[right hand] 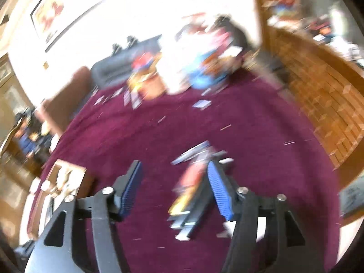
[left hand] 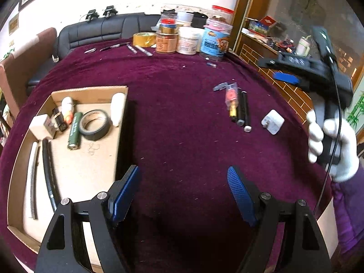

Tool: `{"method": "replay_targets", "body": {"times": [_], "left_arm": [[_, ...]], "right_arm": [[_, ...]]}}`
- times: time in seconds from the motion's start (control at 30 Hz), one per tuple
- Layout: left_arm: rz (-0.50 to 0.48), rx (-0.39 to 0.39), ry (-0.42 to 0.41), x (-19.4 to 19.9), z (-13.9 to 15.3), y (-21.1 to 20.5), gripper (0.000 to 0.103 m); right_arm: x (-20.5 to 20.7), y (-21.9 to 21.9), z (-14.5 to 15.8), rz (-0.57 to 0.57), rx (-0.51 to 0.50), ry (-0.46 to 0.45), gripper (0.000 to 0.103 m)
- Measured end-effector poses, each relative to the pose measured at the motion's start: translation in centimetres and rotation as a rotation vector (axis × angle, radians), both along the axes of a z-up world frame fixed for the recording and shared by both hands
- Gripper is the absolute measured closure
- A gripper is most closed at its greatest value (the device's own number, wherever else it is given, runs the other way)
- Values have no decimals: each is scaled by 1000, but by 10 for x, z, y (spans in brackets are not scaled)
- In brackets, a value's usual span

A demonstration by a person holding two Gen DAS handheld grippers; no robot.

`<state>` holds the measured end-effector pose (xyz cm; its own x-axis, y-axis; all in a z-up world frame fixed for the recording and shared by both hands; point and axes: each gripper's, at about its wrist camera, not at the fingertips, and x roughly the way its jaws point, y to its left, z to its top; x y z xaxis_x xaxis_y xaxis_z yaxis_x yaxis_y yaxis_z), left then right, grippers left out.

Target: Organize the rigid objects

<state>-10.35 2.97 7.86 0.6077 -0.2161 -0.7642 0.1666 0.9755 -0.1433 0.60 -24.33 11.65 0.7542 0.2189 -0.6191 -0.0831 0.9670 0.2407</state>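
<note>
Pens (left hand: 241,109) on cloth, beneath right fingers (right hand: 175,188), both fingers open, empty.

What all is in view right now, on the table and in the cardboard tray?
tape roll: one, black, in cardboard tray
green tube: one, in tray, beside the roll
white tube: one, tray's right wall
pens: a few, dark, on purple tablecloth
white adapter: one, right of pens
jars: several, mixed, far edge
yellow tape: one, left of jars
left gripper: black, blue pads, jaws open, empty
right gripper: jaws open over the pens
gloved hand: white, holding right gripper
</note>
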Motion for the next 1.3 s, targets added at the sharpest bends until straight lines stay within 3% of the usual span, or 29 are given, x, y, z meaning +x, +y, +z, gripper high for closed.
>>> {"method": "replay_targets", "body": {"times": [0.03,0.13,0.27,0.47,0.73,1.0,1.03,1.07,1.13,1.3], "left_arm": [[-5,1,-4,1,0,-6,29],[-20,-15,12,11,-5,-21,29],[-56,-65,115,26,-25,-40,30],[-136,-12,117,41,-35,-93,30],[-197,86,1,95,-35,-151,30],[-148,163,34,155,-65,-166,31],[-154,165,59,159,-72,-167,34],[-153,162,21,156,-70,-166,42],[-149,154,19,153,-67,-163,63],[-122,86,58,139,-62,-128,66]], "right_arm": [[0,-3,-3,-24,-2,-1,14],[12,-24,-33,-71,74,76,14],[14,-62,-69,-152,174,109,14],[2,-104,-92,-181,376,117,14],[4,-104,-102,-150,421,163,14],[4,-98,-103,-143,392,165,13],[4,-98,-103,-143,382,164,13],[4,-96,-103,-143,375,163,13],[4,-95,-103,-143,360,163,13],[6,-87,-102,-138,298,162,12]]}}
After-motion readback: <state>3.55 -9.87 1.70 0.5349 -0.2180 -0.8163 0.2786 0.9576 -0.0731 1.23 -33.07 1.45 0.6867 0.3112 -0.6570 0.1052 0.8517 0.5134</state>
